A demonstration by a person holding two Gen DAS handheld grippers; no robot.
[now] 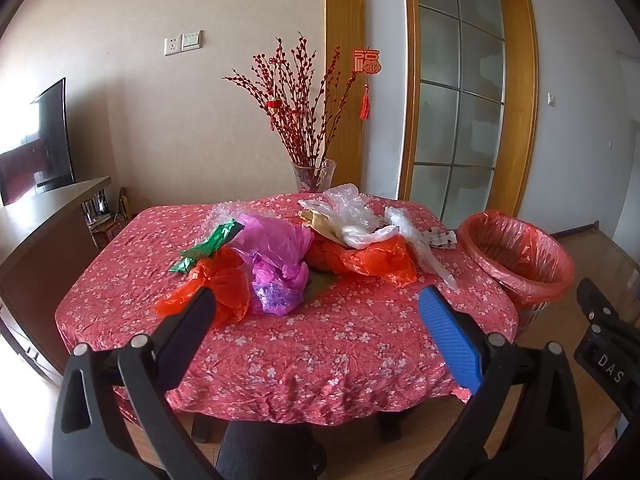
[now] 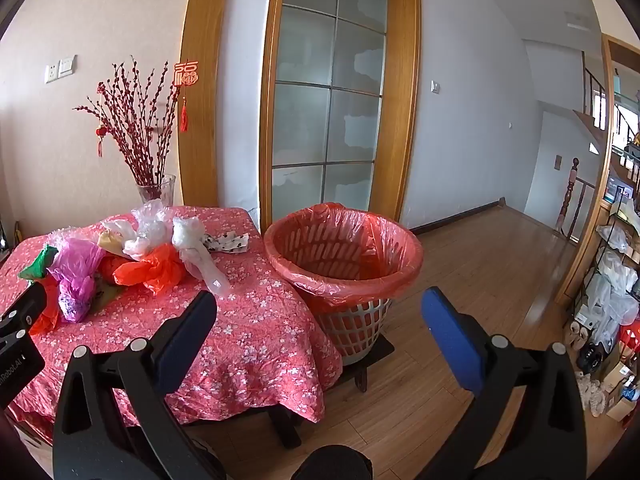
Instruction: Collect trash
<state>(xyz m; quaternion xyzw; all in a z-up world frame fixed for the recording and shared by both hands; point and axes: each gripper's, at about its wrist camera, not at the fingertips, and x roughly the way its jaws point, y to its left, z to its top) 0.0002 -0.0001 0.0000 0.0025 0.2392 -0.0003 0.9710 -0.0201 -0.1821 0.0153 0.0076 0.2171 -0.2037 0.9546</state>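
The television (image 1: 48, 140) at the left of the left wrist view is cut off by the fisheye rim — only part of its screen shows. Items under the counter (image 1: 102, 216) are too small to name. In the right wrist view the shelf clutter (image 2: 612, 300) at the far right blurs together, and the basket (image 2: 352, 320) base sits partly behind the tablecloth (image 2: 256, 340).

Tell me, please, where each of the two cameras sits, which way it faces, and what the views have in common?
Left wrist view: sits on the left gripper, faces the table with its bags; both open fingers show, the right gripper at the edge.
Right wrist view: sits on the right gripper, faces the lined basket and floor; open fingers show, the left gripper at the edge.
Shared: table, bags, basket, vase, glass door.
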